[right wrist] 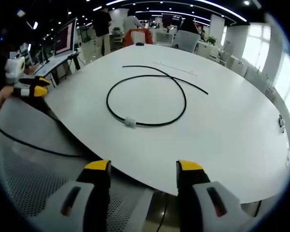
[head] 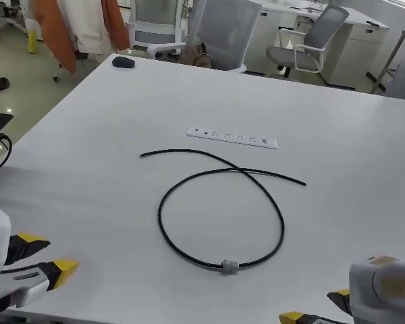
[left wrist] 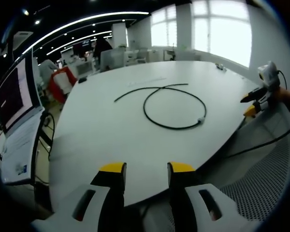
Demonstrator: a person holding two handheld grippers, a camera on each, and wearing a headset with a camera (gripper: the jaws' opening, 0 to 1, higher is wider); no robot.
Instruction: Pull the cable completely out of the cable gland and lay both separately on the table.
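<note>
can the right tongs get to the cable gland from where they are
Probably yes. The right tongs are open at the edge of the table, and nothing lies between them and the cable gland on the near side of the cable loop.

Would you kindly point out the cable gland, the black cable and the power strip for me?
cable gland (head: 229, 265), head view, middle of its grey body.
black cable (head: 159, 214), head view, left side of its loop.
power strip (head: 232, 138), head view, middle of its top face.
</note>
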